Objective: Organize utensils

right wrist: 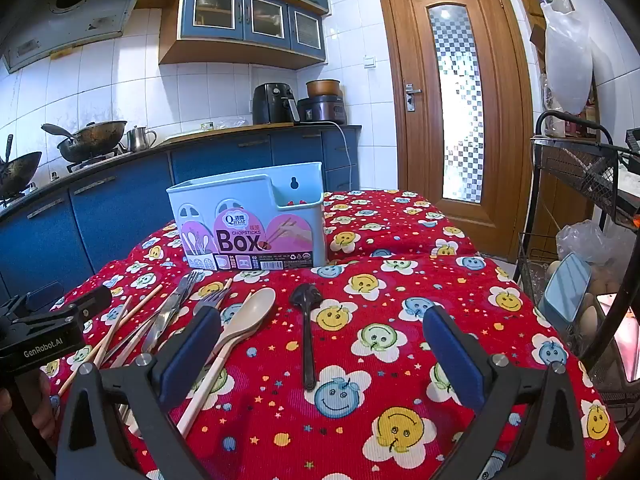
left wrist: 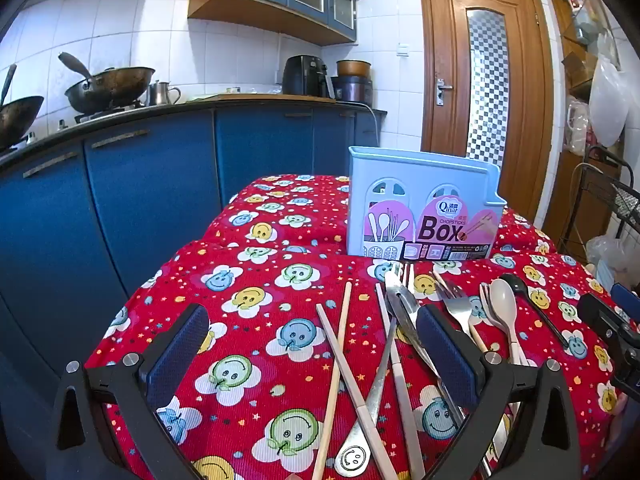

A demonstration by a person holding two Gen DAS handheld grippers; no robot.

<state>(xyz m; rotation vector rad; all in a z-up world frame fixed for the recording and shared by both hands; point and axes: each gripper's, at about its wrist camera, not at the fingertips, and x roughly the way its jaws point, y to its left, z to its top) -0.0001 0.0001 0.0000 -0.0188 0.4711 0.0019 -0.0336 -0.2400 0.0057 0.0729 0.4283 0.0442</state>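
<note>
A table under a red cloth printed with smiling flower faces [right wrist: 400, 280] fills the lower half of both views. On it stands one pale blue plastic chopstick box [left wrist: 420, 208] with a pink label, upright and, as far as its right-hand compartment shows in the right wrist view, with nothing inside; every utensil lies on the cloth in front of this box.

Counted from the box outward: one black plastic spoon [right wrist: 306, 320] lies alone, nearer than the box and toward its right end, bowl pointing at the box. One beige plastic spoon [right wrist: 244, 320] lies left of the black one, with a second pale spoon partly hidden beneath it. Two metal forks [left wrist: 456, 304] and one metal knife [left wrist: 400, 304] lie in front of the box's middle, overlapping. One metal spoon with a smiley on its handle end [left wrist: 372, 400] crosses them. At least four wooden chopsticks [left wrist: 340, 344] lie scattered and crossed in front of the box's left half; the exact count is unclear where they overlap.

The left gripper [left wrist: 312, 356] hovers over the chopsticks, tilted downward toward the box, jaws spread wide and holding nothing. The right gripper [right wrist: 320, 356] hovers likewise, jaws wide around the black spoon's handle without touching it.
</note>
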